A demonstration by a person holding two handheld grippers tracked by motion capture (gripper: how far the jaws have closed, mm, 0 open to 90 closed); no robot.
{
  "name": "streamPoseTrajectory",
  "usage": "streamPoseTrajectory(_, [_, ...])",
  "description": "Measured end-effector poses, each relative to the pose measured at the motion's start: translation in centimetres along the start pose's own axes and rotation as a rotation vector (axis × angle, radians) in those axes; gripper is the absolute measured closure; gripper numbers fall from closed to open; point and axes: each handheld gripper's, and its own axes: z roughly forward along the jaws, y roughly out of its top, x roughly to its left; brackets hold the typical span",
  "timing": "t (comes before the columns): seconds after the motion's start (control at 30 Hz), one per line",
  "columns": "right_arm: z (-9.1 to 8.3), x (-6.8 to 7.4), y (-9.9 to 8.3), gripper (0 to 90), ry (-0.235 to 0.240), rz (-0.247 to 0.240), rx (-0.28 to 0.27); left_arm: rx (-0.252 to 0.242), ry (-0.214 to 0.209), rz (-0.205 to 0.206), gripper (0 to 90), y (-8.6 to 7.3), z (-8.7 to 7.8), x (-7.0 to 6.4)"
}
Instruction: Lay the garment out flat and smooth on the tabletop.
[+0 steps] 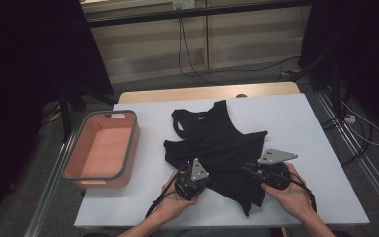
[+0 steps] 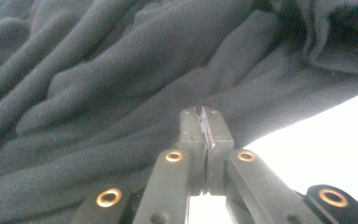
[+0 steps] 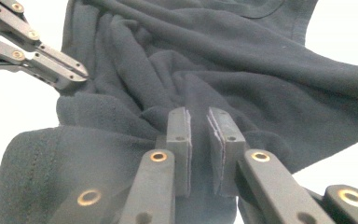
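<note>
The black garment (image 1: 217, 148) lies crumpled on the white table (image 1: 301, 128), directly ahead of both claws. The left claw (image 2: 205, 122) is clamped onto a fabric fold. The right claw (image 3: 198, 122) stands narrowly parted, jaws over the cloth, gripping nothing.

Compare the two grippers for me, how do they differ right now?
The left gripper has its jaws pressed together at the edge of the black top, seemingly pinching the cloth; the right gripper has a gap between its jaws and holds nothing. The left gripper sits at the top's near-left edge, the right gripper over its near-right part. Both are hand-held, low over the garment.
</note>
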Motion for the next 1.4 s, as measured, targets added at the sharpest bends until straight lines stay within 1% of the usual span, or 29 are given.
streamPoseTrajectory(0.07, [-0.1,-0.2,-0.1,79.7,-0.003,0.004,-0.003,0.016,-0.021,-0.033,89.8,0.0,-0.2,0.6])
streamPoseTrajectory(0.1, [-0.2,-0.3,-0.1,79.6,-0.007,0.009,-0.005,0.021,-0.024,-0.039,89.9,0.0,-0.3,0.8])
streamPoseTrajectory(0.17, [-0.2,-0.5,-0.2,79.1,-0.009,0.014,-0.008,0.027,-0.016,-0.052,90.0,-0.2,-0.5,1.3])
streamPoseTrajectory(0.2, [-0.3,-0.7,-0.2,79.0,-0.010,0.018,-0.013,0.027,-0.020,-0.059,90.0,-0.2,-0.6,1.5])
streamPoseTrajectory(0.23, [-0.3,-0.7,-0.2,78.8,-0.010,0.019,-0.014,0.029,-0.009,-0.071,90.0,-0.2,-0.8,1.8])
streamPoseTrajectory(0.27, [-0.2,-0.8,-0.2,78.8,-0.012,0.017,-0.017,0.029,-0.008,-0.074,90.0,-0.2,-0.9,2.0])
streamPoseTrajectory(0.3, [-0.2,-0.9,-0.2,78.4,-0.013,0.014,-0.019,0.024,0.008,-0.078,90.0,-0.2,-1.2,2.3])
streamPoseTrajectory(0.33, [-0.1,-1.0,-0.3,78.0,-0.019,0.010,-0.024,0.021,0.014,-0.081,90.0,-0.2,-1.4,2.5])
streamPoseTrajectory(0.43, [0.0,-1.2,-0.3,78.3,-0.021,0.011,-0.028,0.008,0.038,-0.116,90.0,-0.3,-2.3,3.8])
streamPoseTrajectory(0.5, [0.1,-1.3,-0.3,78.2,-0.018,0.022,-0.030,-0.002,0.053,-0.135,90.0,-0.5,-3.0,4.7])
streamPoseTrajectory(0.53, [0.1,-1.3,-0.3,78.2,-0.020,0.022,-0.031,-0.005,0.072,-0.136,90.0,-0.6,-3.3,5.1])
streamPoseTrajectory(0.57, [0.2,-1.3,-0.3,78.0,-0.019,0.022,-0.032,-0.006,0.083,-0.135,90.0,-0.7,-3.5,5.5])
streamPoseTrajectory(0.67, [0.4,-1.4,-0.3,77.1,-0.019,0.012,-0.034,-0.024,0.109,-0.175,90.0,-1.0,-4.2,6.9])
streamPoseTrajectory(0.77, [0.7,-1.6,-0.3,76.7,-0.030,0.008,-0.039,-0.028,0.121,-0.198,90.0,-1.1,-4.4,7.9])
streamPoseTrajectory(0.83, [0.9,-1.8,-0.2,75.6,-0.035,0.013,-0.044,-0.037,0.135,-0.215,90.0,-0.8,-4.4,8.5])
streamPoseTrajectory(0.9, [1.2,-2.1,0.0,74.3,-0.052,0.010,-0.047,-0.048,0.152,-0.227,90.0,-0.5,-4.3,9.0])
streamPoseTrajectory(0.97, [1.5,-2.2,0.2,68.6,-0.072,0.022,-0.053,-0.055,0.178,-0.246,90.0,-0.4,-4.1,9.5])
streamPoseTrajectory(1.0, [1.6,-2.2,0.3,69.0,-0.071,0.024,-0.049,-0.054,0.180,-0.253,90.0,-0.4,-3.9,9.6])
streamPoseTrajectory(1.07, [1.8,-1.9,0.3,67.0,-0.058,0.014,-0.041,-0.043,0.165,-0.262,89.8,-0.7,-3.4,9.7])
streamPoseTrajectory(1.1, [1.8,-1.7,0.3,63.8,-0.046,0.010,-0.028,-0.040,0.151,-0.256,89.2,-0.8,-3.1,9.6])
streamPoseTrajectory(1.13, [1.8,-1.6,0.4,59.7,-0.041,0.013,-0.017,-0.044,0.151,-0.252,88.0,-0.8,-3.0,9.4])
streamPoseTrajectory(1.17, [1.7,-1.4,0.4,56.9,-0.037,0.017,-0.018,-0.052,0.168,-0.248,84.3,-0.6,-3.1,9.2])
streamPoseTrajectory(1.2, [1.5,-1.2,0.5,56.3,-0.030,0.020,-0.021,-0.062,0.163,-0.247,74.8,-0.6,-3.2,8.9])
streamPoseTrajectory(1.23, [1.3,-1.0,0.6,56.2,-0.029,0.018,-0.028,-0.076,0.157,-0.230,70.6,-0.6,-3.5,8.7])
streamPoseTrajectory(1.27, [1.0,-0.7,0.6,55.2,-0.027,0.015,-0.040,-0.087,0.156,-0.224,70.3,-0.6,-3.7,8.4])
streamPoseTrajectory(1.3, [0.6,-0.4,0.6,56.4,-0.019,0.013,-0.047,-0.091,0.159,-0.218,68.5,-0.6,-3.9,8.1])
streamPoseTrajectory(1.33, [0.3,-0.1,0.6,60.1,-0.008,0.010,-0.049,-0.093,0.148,-0.201,67.1,-0.6,-4.2,7.6])
streamPoseTrajectory(1.37, [0.0,0.3,0.6,63.5,0.013,0.002,-0.053,-0.098,0.138,-0.193,67.8,-0.7,-4.4,7.1])
streamPoseTrajectory(1.4, [-0.3,0.7,0.5,70.1,0.030,-0.001,-0.047,-0.103,0.134,-0.178,69.7,-0.7,-4.5,6.7])
